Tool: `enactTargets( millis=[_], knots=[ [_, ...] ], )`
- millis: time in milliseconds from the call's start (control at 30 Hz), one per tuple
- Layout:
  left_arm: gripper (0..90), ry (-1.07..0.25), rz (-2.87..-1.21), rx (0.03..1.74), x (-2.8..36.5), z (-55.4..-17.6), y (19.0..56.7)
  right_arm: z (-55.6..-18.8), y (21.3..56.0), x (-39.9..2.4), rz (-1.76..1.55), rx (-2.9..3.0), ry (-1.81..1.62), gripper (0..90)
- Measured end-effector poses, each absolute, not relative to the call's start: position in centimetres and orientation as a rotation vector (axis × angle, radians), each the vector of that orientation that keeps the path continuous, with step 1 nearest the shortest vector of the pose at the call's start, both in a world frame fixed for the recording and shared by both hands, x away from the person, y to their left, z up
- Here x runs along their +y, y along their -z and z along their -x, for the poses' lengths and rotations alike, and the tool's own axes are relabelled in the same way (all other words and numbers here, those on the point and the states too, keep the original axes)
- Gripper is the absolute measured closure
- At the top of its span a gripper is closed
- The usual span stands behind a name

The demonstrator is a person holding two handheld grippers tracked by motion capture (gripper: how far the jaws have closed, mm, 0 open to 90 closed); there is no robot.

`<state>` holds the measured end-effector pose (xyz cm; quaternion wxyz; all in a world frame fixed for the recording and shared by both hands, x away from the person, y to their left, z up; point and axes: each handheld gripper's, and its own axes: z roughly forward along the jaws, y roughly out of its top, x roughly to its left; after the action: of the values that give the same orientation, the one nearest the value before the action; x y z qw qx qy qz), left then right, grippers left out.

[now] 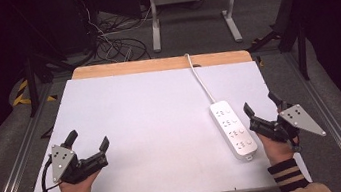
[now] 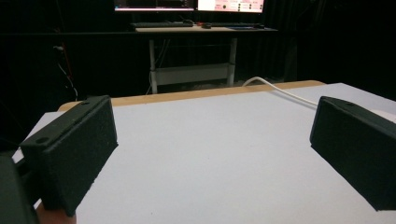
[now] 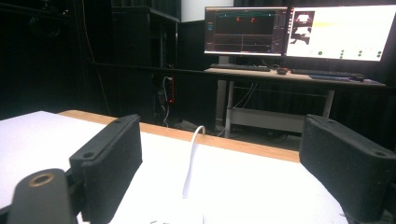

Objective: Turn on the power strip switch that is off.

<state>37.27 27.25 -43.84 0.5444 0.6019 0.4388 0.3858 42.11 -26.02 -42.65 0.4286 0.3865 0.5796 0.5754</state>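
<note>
A white power strip (image 1: 233, 128) lies on the right part of the white table (image 1: 151, 119), and its white cable (image 1: 200, 80) runs off over the far edge. My right gripper (image 1: 260, 103) is open just to the right of the strip, held in a hand near the table's right edge. In the right gripper view, the cable (image 3: 191, 158) and the strip's end (image 3: 180, 215) show between the wide-apart jaws of the right gripper (image 3: 219, 158). My left gripper (image 1: 88, 140) is open at the front left, nothing between its fingers. The left gripper (image 2: 215, 140) looks across bare table, the cable (image 2: 280, 91) far off.
A wooden strip (image 1: 154, 64) borders the table's far edge. Beyond it stand a desk frame (image 1: 191, 7) and loose cables (image 1: 116, 45) on the floor. Monitors (image 3: 299, 30) and a keyboard sit on a desk in the background. Metal rails (image 1: 20, 152) flank the table.
</note>
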Motion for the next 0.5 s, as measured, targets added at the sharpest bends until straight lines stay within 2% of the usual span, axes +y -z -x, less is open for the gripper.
enactTargets(
  millis=[500],
  knots=[
    [1.3, -0.914, -1.432, 1.040, 27.24, -37.30, 43.85, -42.19, 42.75, -25.90, -0.968, 1.460, -1.436, 14.6]
  ],
)
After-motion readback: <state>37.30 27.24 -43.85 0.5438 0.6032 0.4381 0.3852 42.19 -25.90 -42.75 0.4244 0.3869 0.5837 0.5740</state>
